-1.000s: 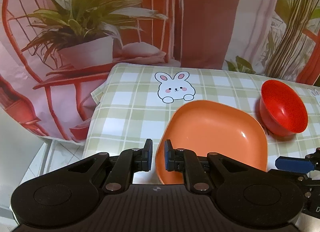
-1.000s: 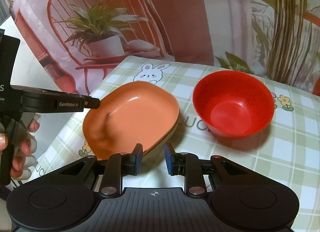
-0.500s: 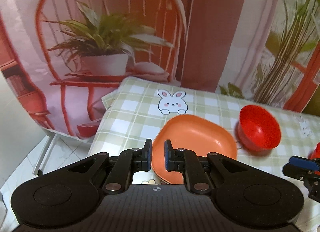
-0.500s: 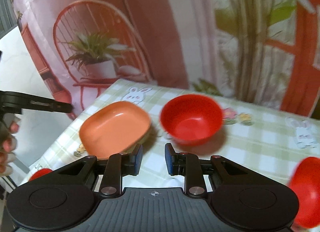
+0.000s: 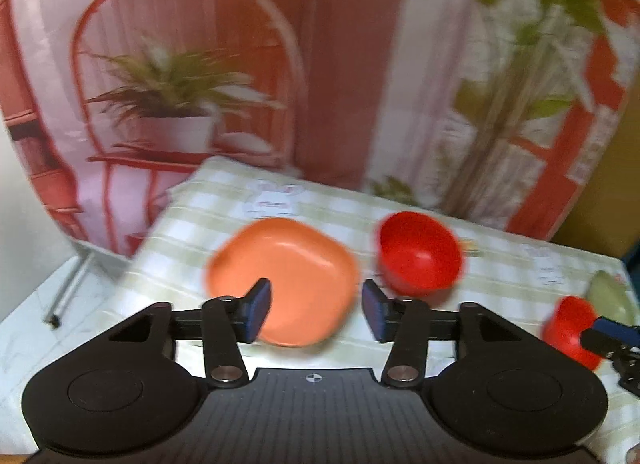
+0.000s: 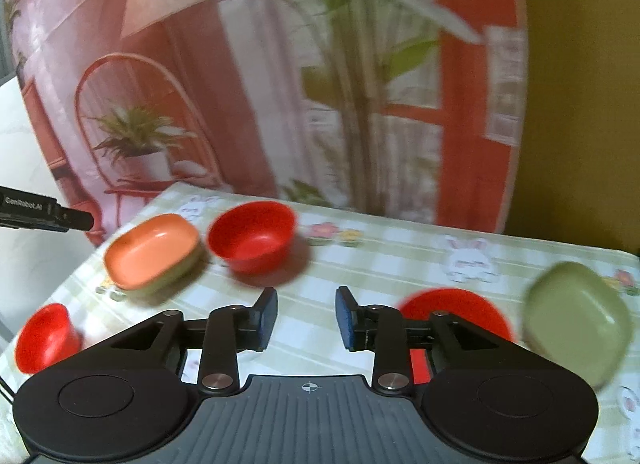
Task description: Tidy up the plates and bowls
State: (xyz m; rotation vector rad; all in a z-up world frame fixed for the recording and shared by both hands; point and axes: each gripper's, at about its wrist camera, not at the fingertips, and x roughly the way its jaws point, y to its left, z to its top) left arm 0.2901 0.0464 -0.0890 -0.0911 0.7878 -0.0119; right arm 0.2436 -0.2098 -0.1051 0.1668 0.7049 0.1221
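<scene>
Both frames motion-blurred. Left gripper (image 5: 316, 308) spread, empty, above near table (image 6: 400, 260) edge. Right gripper (image 6: 306, 318) spread, empty. Orange plate (image 6: 150, 256) at far-left corner, upright, long axis running left-right; red bowl (image 6: 252, 234) just beside it, mouth up.

A printed backdrop (image 5: 344, 63) hangs behind the counter (image 6: 400, 260), showing an arched red chair (image 5: 184, 75) with a potted plant (image 5: 176, 111), broad red and pale stripes, and tall green stalks (image 6: 352, 75). A green-and-white checked cloth with rabbit prints (image 6: 468, 260) covers the counter. Pale marbled floor (image 5: 36, 308) lies to the left. An ochre wall (image 6: 580, 103) stands at right.
</scene>
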